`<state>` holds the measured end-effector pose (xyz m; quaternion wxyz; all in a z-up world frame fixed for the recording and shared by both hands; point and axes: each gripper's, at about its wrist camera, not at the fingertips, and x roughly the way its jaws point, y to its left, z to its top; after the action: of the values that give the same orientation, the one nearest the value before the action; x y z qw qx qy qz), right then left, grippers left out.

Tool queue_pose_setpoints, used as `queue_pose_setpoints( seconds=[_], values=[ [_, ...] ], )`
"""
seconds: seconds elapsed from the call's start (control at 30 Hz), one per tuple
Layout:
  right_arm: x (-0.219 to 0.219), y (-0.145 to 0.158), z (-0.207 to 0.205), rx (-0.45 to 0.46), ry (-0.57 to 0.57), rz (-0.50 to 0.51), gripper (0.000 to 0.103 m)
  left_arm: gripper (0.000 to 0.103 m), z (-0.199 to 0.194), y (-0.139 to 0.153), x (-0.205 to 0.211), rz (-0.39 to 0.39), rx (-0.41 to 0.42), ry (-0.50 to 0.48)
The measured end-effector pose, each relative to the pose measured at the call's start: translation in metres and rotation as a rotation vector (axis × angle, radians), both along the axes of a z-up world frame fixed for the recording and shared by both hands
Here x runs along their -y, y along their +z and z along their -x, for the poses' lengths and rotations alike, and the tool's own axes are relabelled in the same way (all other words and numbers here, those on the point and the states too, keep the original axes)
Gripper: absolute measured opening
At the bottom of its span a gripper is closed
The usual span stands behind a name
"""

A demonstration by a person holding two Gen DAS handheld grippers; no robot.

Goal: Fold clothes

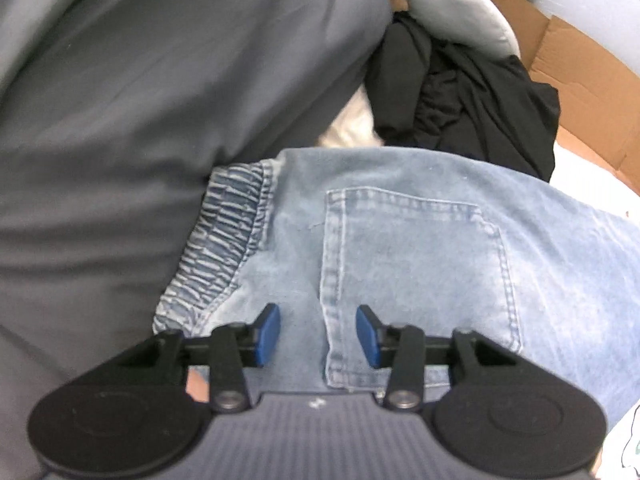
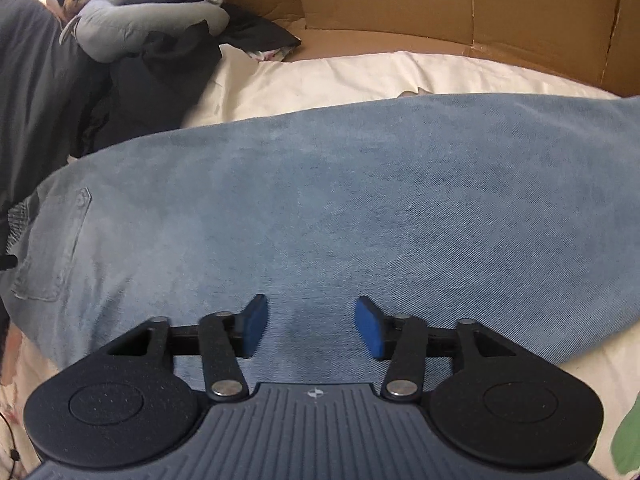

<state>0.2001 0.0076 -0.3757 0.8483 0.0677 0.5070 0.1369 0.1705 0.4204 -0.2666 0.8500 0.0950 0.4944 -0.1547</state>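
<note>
Light blue jeans (image 1: 420, 248) lie flat on a cream sheet, back pocket (image 1: 412, 280) up and elastic waistband (image 1: 224, 236) at the left. My left gripper (image 1: 318, 334) hangs over the pocket's left edge, its blue pads (image 1: 269, 334) apart with nothing pinched between them. In the right wrist view the jeans (image 2: 340, 208) stretch across the frame, pocket (image 2: 52, 244) at the far left. My right gripper (image 2: 310, 326) stands open above the leg fabric near its front edge, and its fingers (image 2: 370, 328) hold nothing.
A dark grey cloth (image 1: 140, 120) covers the left side. A black garment (image 1: 472, 108) and a grey cushion (image 2: 148, 20) lie behind the jeans. Cardboard (image 2: 440, 4) walls the far side. Cream sheet (image 2: 340, 76) shows beyond the jeans.
</note>
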Motion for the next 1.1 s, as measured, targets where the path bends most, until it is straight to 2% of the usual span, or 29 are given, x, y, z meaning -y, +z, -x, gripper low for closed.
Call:
queue_pose_setpoints(
  seconds=[0.13, 0.17, 0.2, 0.3, 0.4, 0.5, 0.57, 0.67, 0.77, 0.9, 1.03, 1.1],
  values=[
    [0.001, -0.008, -0.002, -0.035, 0.048, 0.059, 0.065, 0.043, 0.001, -0.008, 0.003, 0.002, 0.008, 0.001],
    [0.002, -0.010, -0.002, -0.043, 0.061, 0.075, 0.065, 0.037, 0.002, -0.007, 0.003, -0.006, 0.012, 0.008],
    [0.003, -0.009, -0.003, -0.042, 0.073, 0.088, 0.065, 0.036, 0.004, -0.004, 0.002, -0.008, 0.014, 0.014],
    [0.009, -0.009, -0.005, -0.045, 0.096, 0.118, 0.065, 0.036, 0.010, 0.000, 0.000, 0.014, 0.013, 0.005],
    [0.016, -0.011, -0.007, -0.058, 0.100, 0.124, 0.066, 0.036, 0.006, -0.016, -0.002, -0.030, 0.016, -0.008],
    [0.018, -0.011, -0.006, -0.064, 0.116, 0.142, 0.066, 0.031, -0.005, -0.033, -0.011, -0.050, -0.002, 0.039],
    [0.026, -0.009, -0.007, -0.096, 0.075, 0.101, 0.066, 0.031, -0.009, -0.043, -0.014, -0.052, -0.015, 0.056],
    [0.036, -0.005, -0.008, -0.124, 0.058, 0.077, 0.066, 0.035, -0.007, -0.053, -0.009, -0.096, 0.044, 0.000],
    [0.047, 0.002, -0.009, -0.128, 0.092, 0.113, 0.066, 0.036, -0.011, -0.057, -0.005, -0.116, 0.060, -0.013],
    [0.078, 0.017, -0.006, -0.136, 0.123, 0.152, 0.066, 0.037, -0.018, -0.055, 0.002, -0.144, 0.053, -0.017],
    [0.122, 0.034, -0.004, -0.160, 0.065, 0.157, 0.066, 0.036, -0.022, -0.047, 0.005, -0.141, 0.033, 0.021],
    [0.142, 0.042, -0.001, -0.166, 0.041, 0.157, 0.066, 0.040, -0.021, -0.040, 0.008, -0.129, 0.029, 0.042]
  ],
)
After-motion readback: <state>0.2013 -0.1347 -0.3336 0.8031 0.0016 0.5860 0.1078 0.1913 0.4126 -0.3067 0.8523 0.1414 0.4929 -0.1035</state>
